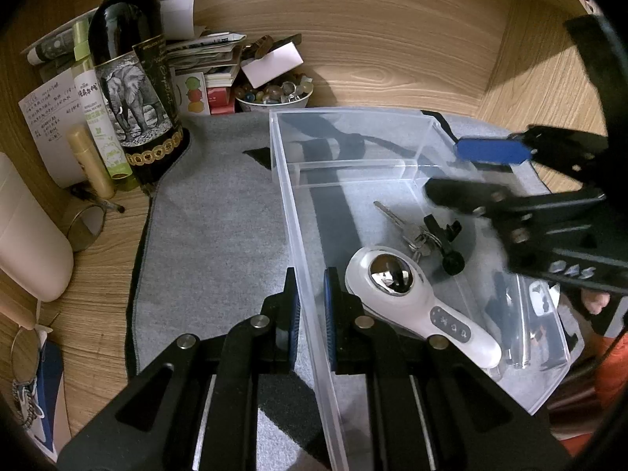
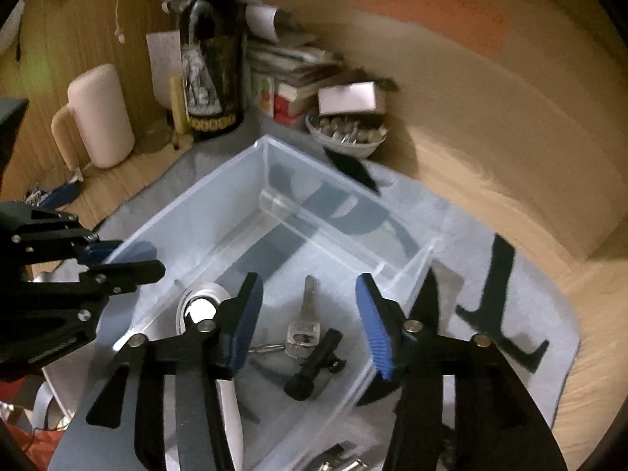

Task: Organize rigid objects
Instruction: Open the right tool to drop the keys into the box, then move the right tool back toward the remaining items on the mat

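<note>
Nearest, the left gripper point(image 1: 312, 306) pinches the clear bin's point(image 1: 353, 117) left wall, steadying it. Inside lie a white handheld device point(image 1: 416, 298), then keys point(image 2: 302, 333) and a black clip point(image 2: 314, 365). Above them the right gripper point(image 2: 310, 318) hangs spread and empty; it should withdraw straight up, clear of the divider.

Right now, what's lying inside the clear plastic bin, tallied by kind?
White handheld device with a chrome dome: 1
Silver key bunch on a ring: 1
Small black plastic clip-like piece: 1
Total: 3 in the main section of the clear plastic bin; something near the front edge is too unclear to count.
</note>
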A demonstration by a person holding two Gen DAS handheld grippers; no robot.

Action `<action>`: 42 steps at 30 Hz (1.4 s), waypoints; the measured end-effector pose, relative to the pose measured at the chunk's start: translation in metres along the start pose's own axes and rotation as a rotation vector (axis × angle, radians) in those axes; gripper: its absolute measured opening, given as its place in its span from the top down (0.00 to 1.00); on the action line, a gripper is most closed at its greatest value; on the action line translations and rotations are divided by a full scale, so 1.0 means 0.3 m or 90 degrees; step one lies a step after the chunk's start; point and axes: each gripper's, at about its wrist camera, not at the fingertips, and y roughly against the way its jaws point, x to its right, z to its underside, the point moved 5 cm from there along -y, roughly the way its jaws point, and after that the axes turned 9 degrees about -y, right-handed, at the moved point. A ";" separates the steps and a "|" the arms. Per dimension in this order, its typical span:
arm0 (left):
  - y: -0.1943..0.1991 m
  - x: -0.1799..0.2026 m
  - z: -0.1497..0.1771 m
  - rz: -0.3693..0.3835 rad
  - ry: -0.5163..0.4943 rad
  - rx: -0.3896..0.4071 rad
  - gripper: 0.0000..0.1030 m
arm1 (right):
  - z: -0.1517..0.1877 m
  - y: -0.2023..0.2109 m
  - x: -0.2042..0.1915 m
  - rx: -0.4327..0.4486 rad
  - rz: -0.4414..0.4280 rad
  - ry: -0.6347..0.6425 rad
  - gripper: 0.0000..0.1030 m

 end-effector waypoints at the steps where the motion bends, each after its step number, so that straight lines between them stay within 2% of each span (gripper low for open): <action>1: 0.000 0.000 0.000 0.000 0.000 0.000 0.90 | -0.005 0.022 0.007 0.012 0.003 -0.004 0.50; 11: 0.000 0.001 0.000 0.000 0.000 0.000 0.90 | -0.024 0.213 0.155 0.102 0.054 -0.057 0.42; 17: 0.000 -0.001 0.000 0.000 -0.001 0.000 0.90 | 0.027 0.281 0.273 0.115 0.095 -0.108 0.41; 21: 0.000 -0.002 0.001 -0.001 -0.001 0.000 0.90 | 0.094 0.275 0.341 0.092 0.119 -0.141 0.41; 25: 0.000 -0.002 0.001 0.000 0.000 0.000 0.90 | 0.182 0.226 0.395 0.045 0.138 -0.170 0.41; 32: 0.000 -0.002 0.001 -0.001 0.000 0.000 0.90 | 0.329 0.122 0.449 -0.032 0.136 -0.218 0.41; 42: 0.001 -0.005 0.001 -0.001 0.000 0.000 0.90 | 0.415 0.044 0.476 -0.073 0.106 -0.263 0.43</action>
